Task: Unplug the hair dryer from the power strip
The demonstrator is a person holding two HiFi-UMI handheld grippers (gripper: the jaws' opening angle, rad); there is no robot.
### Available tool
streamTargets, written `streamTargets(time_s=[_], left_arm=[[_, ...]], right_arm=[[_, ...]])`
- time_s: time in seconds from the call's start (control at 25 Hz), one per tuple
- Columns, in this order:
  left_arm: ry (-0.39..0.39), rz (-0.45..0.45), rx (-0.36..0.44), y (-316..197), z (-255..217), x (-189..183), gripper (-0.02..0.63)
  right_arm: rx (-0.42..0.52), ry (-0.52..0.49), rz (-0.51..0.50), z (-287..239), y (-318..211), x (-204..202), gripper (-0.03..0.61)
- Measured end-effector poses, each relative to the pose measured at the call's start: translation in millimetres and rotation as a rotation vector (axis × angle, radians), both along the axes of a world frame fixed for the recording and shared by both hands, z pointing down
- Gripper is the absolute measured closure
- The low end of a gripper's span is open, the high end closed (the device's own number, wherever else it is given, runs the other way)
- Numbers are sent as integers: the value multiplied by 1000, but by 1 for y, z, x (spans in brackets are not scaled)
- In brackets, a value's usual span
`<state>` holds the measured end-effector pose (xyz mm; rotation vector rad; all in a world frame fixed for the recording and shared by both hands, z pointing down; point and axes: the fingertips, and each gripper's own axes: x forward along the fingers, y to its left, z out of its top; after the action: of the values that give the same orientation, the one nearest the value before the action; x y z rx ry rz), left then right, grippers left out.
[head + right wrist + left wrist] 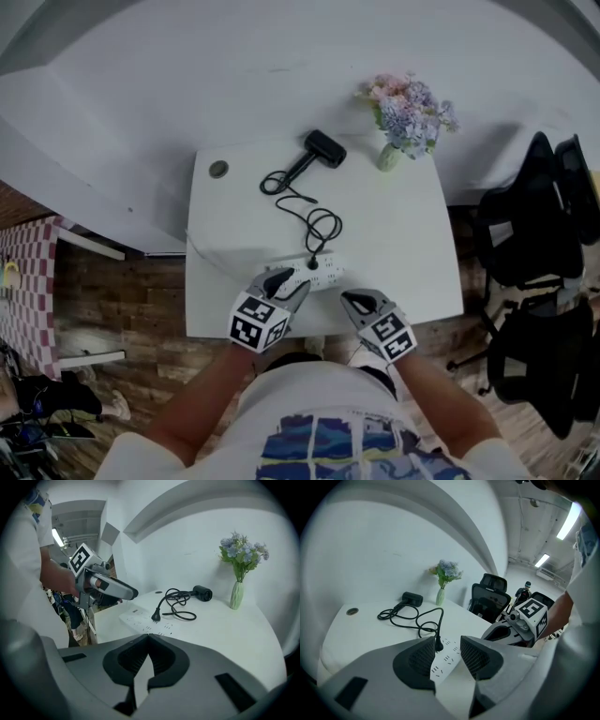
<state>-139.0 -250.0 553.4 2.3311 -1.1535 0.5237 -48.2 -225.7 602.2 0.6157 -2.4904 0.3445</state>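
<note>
Both slant downward over the table's (403, 234) near edge, we note: left gripper (279, 278), jaws spread, apparently above the power strip (319, 273); right gripper (353, 300), jaws pressed together, empty.

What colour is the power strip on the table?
White power strip, with a black plug in it; it shows best in the right gripper view.

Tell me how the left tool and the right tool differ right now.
Jaws: the left tool has its jaws apart, while the right tool has its jaw tips together with nothing between them.
Place: the left tool hangs over the left end of the power strip, close to the black plug; the right tool sits past the strip's right end, near the front edge of the table.
Shared: both point down toward the table and hold nothing.
</note>
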Motion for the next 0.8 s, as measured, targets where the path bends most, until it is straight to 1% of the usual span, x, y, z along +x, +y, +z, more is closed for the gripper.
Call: streamTargets(time_s=[0.36, 0.64, 0.8], left_arm=[[-14, 75, -53, -31, 28, 4, 459], [-10, 119, -87, -49, 45, 14, 459], [-9, 135, -106, -56, 53, 18, 459]], right_arm=[[-14, 35, -5, 27, -28, -15, 581], [-12, 66, -26, 41, -37, -25, 581], [-9, 68, -31, 42, -39, -29, 581]])
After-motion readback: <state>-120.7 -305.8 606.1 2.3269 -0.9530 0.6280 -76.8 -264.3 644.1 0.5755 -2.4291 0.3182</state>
